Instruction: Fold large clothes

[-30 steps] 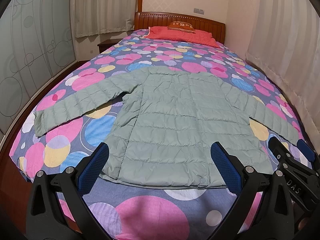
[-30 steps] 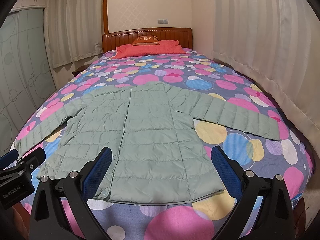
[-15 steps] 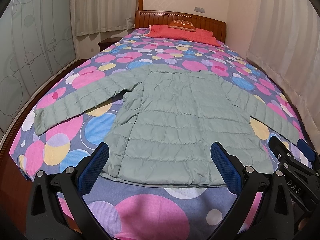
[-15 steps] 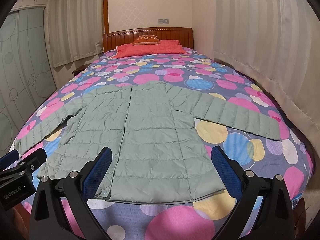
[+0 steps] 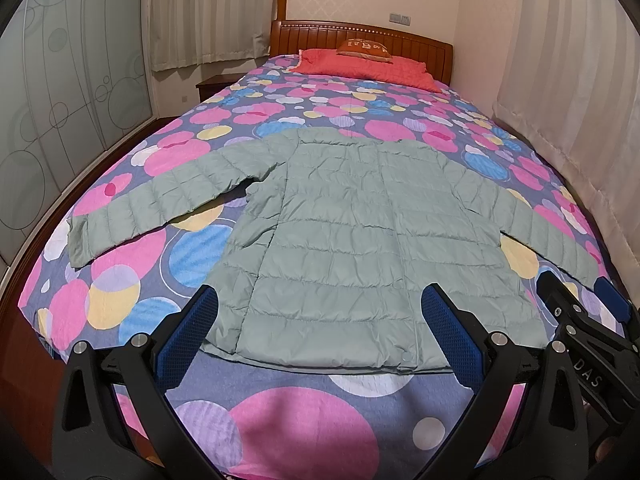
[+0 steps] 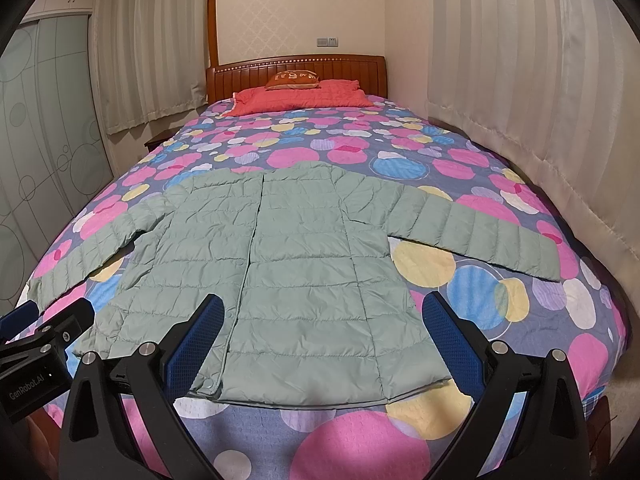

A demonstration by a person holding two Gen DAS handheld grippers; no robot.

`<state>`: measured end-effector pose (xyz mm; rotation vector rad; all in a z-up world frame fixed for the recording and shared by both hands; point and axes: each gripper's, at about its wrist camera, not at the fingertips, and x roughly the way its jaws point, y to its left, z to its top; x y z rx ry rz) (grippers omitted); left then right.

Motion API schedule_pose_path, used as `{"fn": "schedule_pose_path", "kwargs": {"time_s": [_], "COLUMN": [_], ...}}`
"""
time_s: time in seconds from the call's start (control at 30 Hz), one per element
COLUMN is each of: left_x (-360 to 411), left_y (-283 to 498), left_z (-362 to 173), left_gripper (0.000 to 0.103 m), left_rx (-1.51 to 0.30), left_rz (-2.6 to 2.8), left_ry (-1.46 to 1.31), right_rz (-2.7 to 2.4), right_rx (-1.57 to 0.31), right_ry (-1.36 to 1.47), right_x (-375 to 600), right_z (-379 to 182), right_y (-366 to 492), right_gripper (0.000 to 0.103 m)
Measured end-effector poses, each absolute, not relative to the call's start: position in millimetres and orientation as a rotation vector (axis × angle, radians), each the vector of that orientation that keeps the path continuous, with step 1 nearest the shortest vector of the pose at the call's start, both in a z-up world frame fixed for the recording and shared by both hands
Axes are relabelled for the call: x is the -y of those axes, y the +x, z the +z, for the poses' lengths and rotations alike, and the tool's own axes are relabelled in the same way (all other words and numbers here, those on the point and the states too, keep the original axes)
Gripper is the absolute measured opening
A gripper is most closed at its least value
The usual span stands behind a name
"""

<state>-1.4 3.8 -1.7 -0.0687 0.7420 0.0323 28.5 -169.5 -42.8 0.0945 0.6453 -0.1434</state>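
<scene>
Both grippers hanging wide open over the foot of the bed, jacket untouched

Hardly anything is changing over this last second: the left gripper (image 5: 318,328) is only creeping a touch higher and tipping forward, so more of the bedspread below the hem is coming into its view, while the right gripper (image 6: 320,336) is holding almost dead level. Both are spread wide with nothing between the blue pads. The pale green puffer jacket (image 5: 360,240) is lying flat on the bed (image 5: 304,432), front up and closed, hem nearest the grippers, collar toward the headboard, the left sleeve (image 5: 160,204) and the right sleeve (image 6: 472,232) stretched out to either side. No fold is begun yet; I'd say they're sizing it up, probably for a sleeve.
</scene>
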Motion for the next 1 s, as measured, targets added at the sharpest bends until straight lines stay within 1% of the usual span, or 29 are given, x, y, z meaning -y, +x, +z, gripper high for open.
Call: {"fn": "schedule_pose_path", "kwargs": {"time_s": [0.37, 0.47, 0.57, 1.0], "left_x": [-4.1, -9.0, -11.0, -8.4], "left_y": [-1.2, -8.1, -11.4, -2.4], "left_z": [-2.1, -20.8, -27.3, -25.3], "left_gripper": [0.101, 0.101, 0.101, 0.101], "left_rx": [-0.746, -0.749, -0.753, -0.775], "left_rz": [0.031, 0.033, 0.034, 0.034], "left_ry": [-0.068, -0.07, -0.07, -0.074], "right_rz": [-0.144, -0.143, -0.143, -0.144], "right_rx": [-0.648, -0.649, -0.65, -0.66], "right_ry": [0.093, 0.093, 0.092, 0.097], "right_x": [171.4, 166.2, 166.9, 166.9], "right_z": [-41.6, -44.4, -44.0, -51.2], "right_y": [26.5, 29.9, 29.4, 32.0], "right_gripper": [0.099, 0.099, 0.099, 0.099]}}
